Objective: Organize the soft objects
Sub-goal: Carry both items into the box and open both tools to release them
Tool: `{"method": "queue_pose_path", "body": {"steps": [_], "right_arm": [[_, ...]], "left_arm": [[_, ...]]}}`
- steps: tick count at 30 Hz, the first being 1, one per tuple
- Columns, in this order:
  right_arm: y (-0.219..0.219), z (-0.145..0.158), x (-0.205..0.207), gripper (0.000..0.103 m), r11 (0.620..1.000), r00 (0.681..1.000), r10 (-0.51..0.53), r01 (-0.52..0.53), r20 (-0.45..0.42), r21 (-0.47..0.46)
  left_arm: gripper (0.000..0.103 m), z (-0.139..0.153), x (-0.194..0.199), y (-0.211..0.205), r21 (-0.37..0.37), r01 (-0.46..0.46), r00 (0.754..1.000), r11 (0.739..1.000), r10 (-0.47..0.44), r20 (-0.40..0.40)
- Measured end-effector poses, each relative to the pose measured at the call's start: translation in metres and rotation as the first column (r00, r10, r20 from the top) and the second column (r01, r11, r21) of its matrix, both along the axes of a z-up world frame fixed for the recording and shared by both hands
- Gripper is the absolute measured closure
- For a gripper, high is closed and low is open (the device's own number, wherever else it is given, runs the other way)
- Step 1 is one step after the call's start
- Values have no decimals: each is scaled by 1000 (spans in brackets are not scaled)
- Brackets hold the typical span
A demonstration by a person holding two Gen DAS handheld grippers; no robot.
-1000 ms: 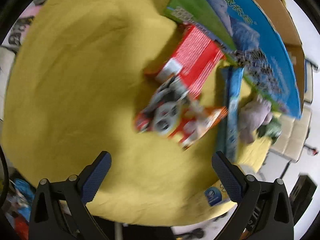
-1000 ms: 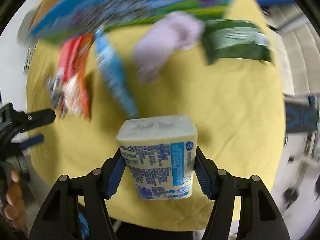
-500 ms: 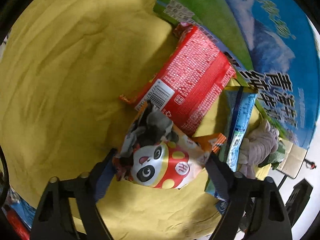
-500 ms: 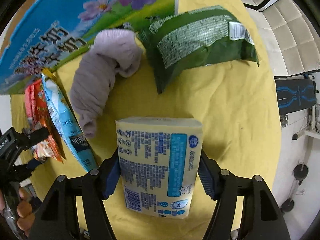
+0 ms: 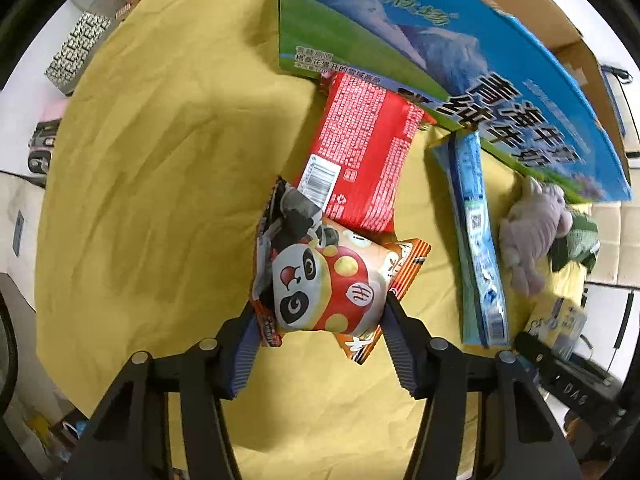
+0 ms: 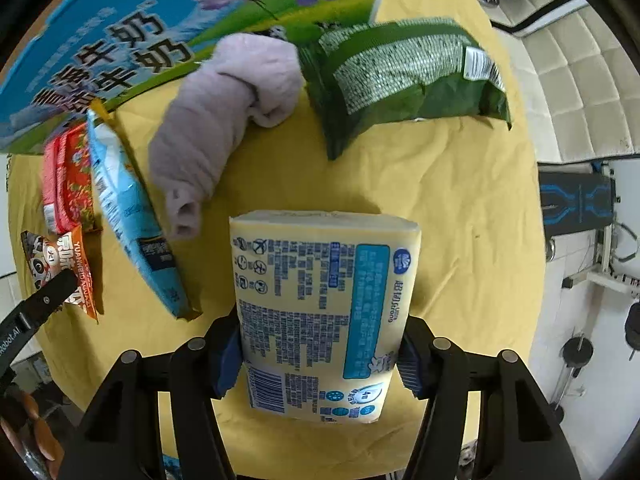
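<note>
My left gripper is shut on a panda snack bag, which lies partly over a red packet on the yellow cloth. My right gripper is shut on a pale yellow tissue pack with blue print, held over the cloth. A lilac rolled towel, a blue packet and a green bag lie ahead of it. The panda bag also shows at the far left of the right wrist view. The tissue pack shows at the right edge of the left wrist view.
A large blue-and-green cardboard box stands along the far side of the round table covered in yellow cloth. The box also fills the top left of the right wrist view. A patterned box sits off the table at left.
My left gripper moved in and closed on the panda snack bag, which was lying free before. My right gripper kept hold of the tissue pack and moved closer to the towel and green bag.
</note>
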State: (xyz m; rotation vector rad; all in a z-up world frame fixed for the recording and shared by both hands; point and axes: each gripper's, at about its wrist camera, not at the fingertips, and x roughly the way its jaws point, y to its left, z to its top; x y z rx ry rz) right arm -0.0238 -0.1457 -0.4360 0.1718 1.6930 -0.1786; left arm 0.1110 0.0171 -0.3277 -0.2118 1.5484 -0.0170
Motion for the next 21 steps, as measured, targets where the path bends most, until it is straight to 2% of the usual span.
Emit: {"method": "queue_pose_path", "body": {"steps": [3,7,10,13,17,21], "right_arm": [[6,13,-11,38,1000,999,13,-13,36,3],[13,34,-24,38,1000,997,13,-15,82,27],[7,68,-26,39,999,990,5,-13,142,53],[8,101,-30,39,997,978,-10,-6,209,78],[1,153,-14,39,995,959,-24,-6,282,103],[-12,183,19,38,997,943,-10,-18,333,81]], "left_arm": [[50,20,-16,-1,15,30,999,999,-31,43],[50,59,-33,-22,0,98,991,995,-98,92],[50,93,-38,-32,-19,152,978,988,-148,145],[50,137,-39,-42,-75,188,966,979,-170,194],[50,188,-6,-44,-127,251,943,959,-213,255],[50,205,42,-62,-169,285,940,944,-240,243]]}}
